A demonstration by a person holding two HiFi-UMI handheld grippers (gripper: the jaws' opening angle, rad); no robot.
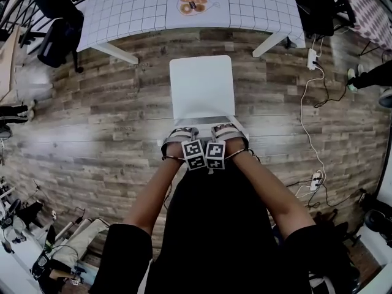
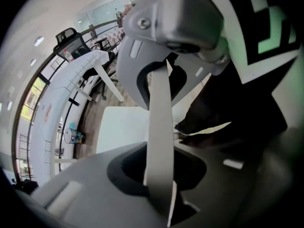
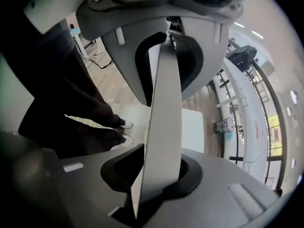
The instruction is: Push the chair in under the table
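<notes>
A white chair (image 1: 202, 87) stands on the wood floor, its seat just short of the white grid-cloth table (image 1: 135, 8). Its backrest top edge (image 1: 208, 119) is the part nearest to me. My left gripper (image 1: 180, 138) and right gripper (image 1: 228, 135) sit side by side on that edge, pointing down. In the left gripper view the thin white backrest (image 2: 159, 99) runs between the jaws of the left gripper (image 2: 157, 127), which press on it. The right gripper view shows the same: the backrest (image 3: 166, 103) is clamped in the right gripper (image 3: 164, 132), with the seat (image 3: 192, 129) below.
A plate of food (image 1: 191, 5) lies on the table's near edge. White table legs (image 1: 116, 52) flank the chair on both sides. A power strip with cables (image 1: 312, 57) trails along the floor at right. A black office chair (image 1: 58, 23) stands at upper left.
</notes>
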